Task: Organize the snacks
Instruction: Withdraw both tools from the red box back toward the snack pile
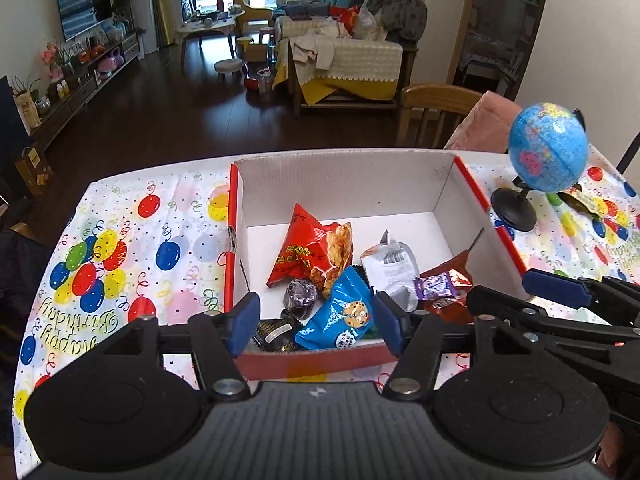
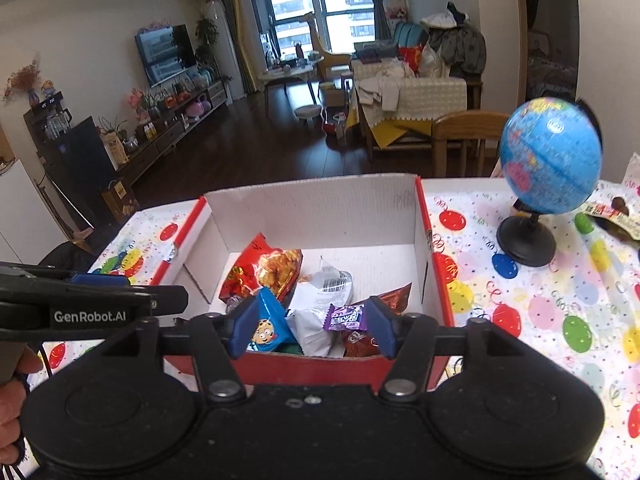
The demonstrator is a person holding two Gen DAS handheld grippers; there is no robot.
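Snacks, assorted, lot of several: red chip bag (image 1: 310,250), blue cookie packet (image 1: 340,316), white pouch (image 1: 390,270), purple candy (image 2: 346,317), brown packet (image 1: 448,276), dark wrapped sweets (image 1: 300,298); all lying loose in red-sided cardboard box (image 1: 344,184) on balloon-print tablecloth (image 1: 120,248). Left gripper (image 1: 316,320) and right gripper (image 2: 312,326) both hover at the box's near wall, fingers spread, holding nothing. One packet (image 2: 612,216) lies outside, behind globe (image 2: 550,156) (likely the remaining item). Recommended handling: swing right gripper wide of the globe stand, pinch the wrapper flat at its edge, lift clear before returning.
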